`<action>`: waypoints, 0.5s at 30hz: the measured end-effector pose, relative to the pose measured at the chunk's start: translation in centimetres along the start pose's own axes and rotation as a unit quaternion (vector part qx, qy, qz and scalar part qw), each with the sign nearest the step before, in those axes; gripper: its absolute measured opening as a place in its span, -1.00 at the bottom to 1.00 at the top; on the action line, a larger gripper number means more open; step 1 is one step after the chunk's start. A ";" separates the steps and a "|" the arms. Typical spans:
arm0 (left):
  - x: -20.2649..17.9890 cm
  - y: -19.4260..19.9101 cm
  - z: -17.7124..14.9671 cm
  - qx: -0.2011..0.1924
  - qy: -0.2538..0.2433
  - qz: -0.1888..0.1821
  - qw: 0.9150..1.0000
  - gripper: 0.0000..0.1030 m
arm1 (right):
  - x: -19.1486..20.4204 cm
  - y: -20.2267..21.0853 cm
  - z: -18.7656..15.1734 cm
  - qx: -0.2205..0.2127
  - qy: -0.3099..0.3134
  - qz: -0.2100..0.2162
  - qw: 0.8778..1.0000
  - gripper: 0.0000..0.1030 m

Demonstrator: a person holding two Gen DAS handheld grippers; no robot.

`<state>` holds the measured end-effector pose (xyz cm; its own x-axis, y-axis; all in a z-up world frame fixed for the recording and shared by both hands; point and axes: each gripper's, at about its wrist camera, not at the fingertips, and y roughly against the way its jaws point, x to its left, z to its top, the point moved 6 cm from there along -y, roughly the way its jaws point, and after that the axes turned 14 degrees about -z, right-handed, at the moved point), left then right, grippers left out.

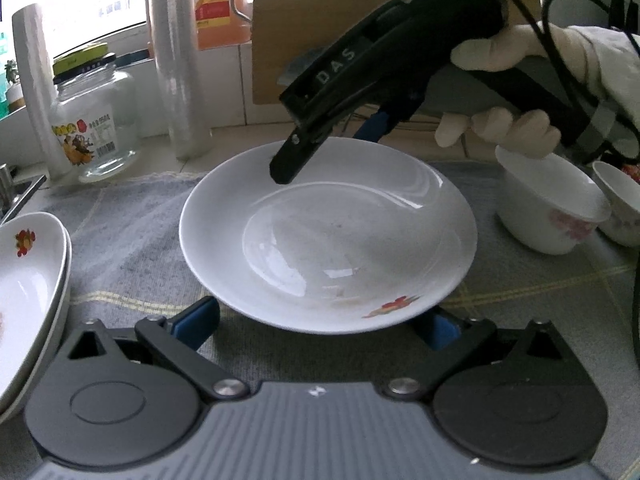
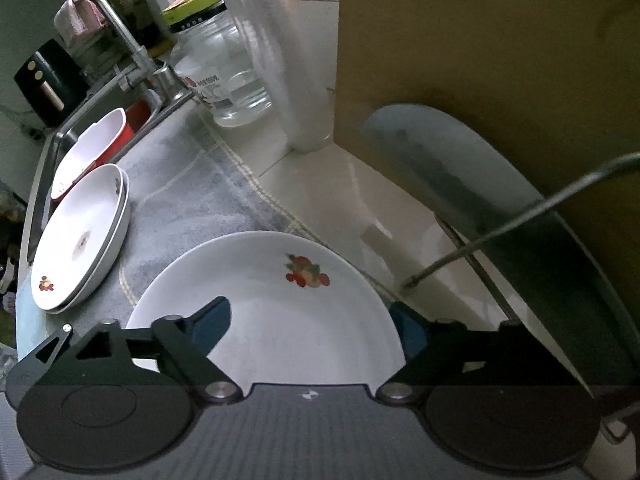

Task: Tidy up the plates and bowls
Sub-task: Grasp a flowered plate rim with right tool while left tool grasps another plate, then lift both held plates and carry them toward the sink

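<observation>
Right claw (image 1: 320,152) tilted down, straddling plate (image 1: 328,240) rim

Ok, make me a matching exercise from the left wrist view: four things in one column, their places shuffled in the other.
Things:
1. glass jar
2. stack of plates
3. small white bowl
4. single plate

Places:
A. middle of the grey cloth
B. cut off by the left edge of the picture
C. at the right, beside a second bowl
D. back left, near the window

Pairs: 1-D, 2-B, 3-C, 4-A
</observation>
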<state>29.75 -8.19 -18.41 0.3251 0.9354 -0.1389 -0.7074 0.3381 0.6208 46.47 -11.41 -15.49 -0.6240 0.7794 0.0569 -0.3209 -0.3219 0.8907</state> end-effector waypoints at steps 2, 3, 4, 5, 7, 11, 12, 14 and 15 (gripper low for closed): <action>0.0 0.0 0.0 0.000 -0.001 0.000 1.000 0.98 | 0.0 -0.2 0.1 0.002 0.003 0.000 1.000 0.67; 0.0 0.0 0.0 0.000 -0.001 0.000 1.000 0.98 | 0.0 -0.3 0.1 0.003 0.004 0.000 1.000 0.67; 0.0 0.0 0.0 0.000 0.000 -0.001 1.000 0.98 | 0.1 -0.3 0.1 0.004 0.005 0.001 1.000 0.67; 0.0 0.1 0.1 0.000 0.001 -0.001 1.000 0.98 | 0.1 -0.2 0.1 0.004 0.007 0.003 1.000 0.67; -0.1 0.0 0.1 0.001 -0.003 0.000 1.000 0.98 | 0.1 -0.2 0.0 0.007 0.011 0.006 1.000 0.67; -0.5 0.3 0.3 -0.001 -0.013 -0.001 1.000 0.98 | 0.2 0.0 -0.2 0.015 0.019 0.020 1.000 0.67; -0.4 0.3 0.3 0.000 -0.012 -0.001 1.000 0.98 | 0.2 0.0 -0.2 0.016 0.021 0.021 0.999 0.67; -0.4 0.2 0.3 0.000 -0.012 -0.003 1.000 0.98 | 0.2 0.0 -0.2 0.016 0.023 0.024 0.999 0.67; -0.3 0.2 0.3 -0.001 -0.012 -0.004 1.000 0.98 | 0.2 -0.1 -0.1 0.015 0.022 0.026 0.999 0.67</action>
<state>29.68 -8.43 -18.05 0.3463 0.9297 -0.1257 -0.7054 0.3464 0.6184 46.33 -11.32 -15.58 -0.6705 0.7371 0.0840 -0.2658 -0.3443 0.9004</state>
